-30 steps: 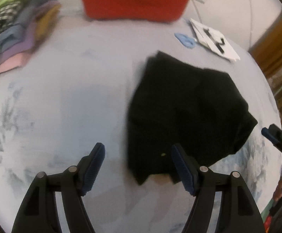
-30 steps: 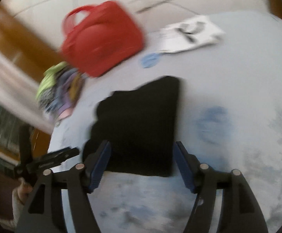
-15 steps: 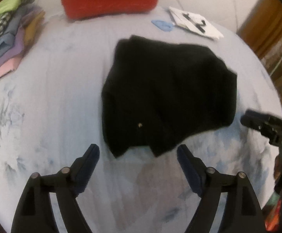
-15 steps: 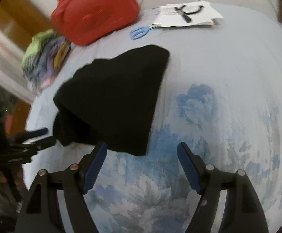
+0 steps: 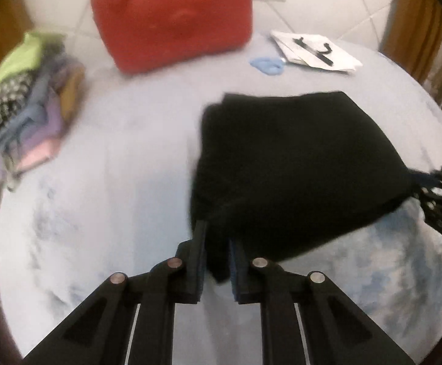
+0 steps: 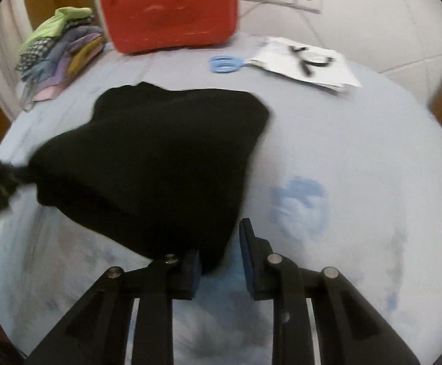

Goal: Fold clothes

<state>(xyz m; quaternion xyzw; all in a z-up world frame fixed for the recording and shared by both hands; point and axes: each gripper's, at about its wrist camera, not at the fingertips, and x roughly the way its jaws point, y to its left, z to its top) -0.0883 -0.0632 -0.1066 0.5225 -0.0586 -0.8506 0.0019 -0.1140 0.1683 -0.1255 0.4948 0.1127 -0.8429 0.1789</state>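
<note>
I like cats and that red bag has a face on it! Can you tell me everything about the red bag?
The red bag stands upright at the far edge of the bed, against the pale wall. It looks stiff and smooth, boxy with rounded corners. Its front has a raised face shape with two little ears. The picture is blurry, so finer details and its top are unclear. A pile of folded clothes lies to its left, and blue scissors to its right.

A home bedroom: floral bedsheet, padded headboard, stacked clothes.
</note>
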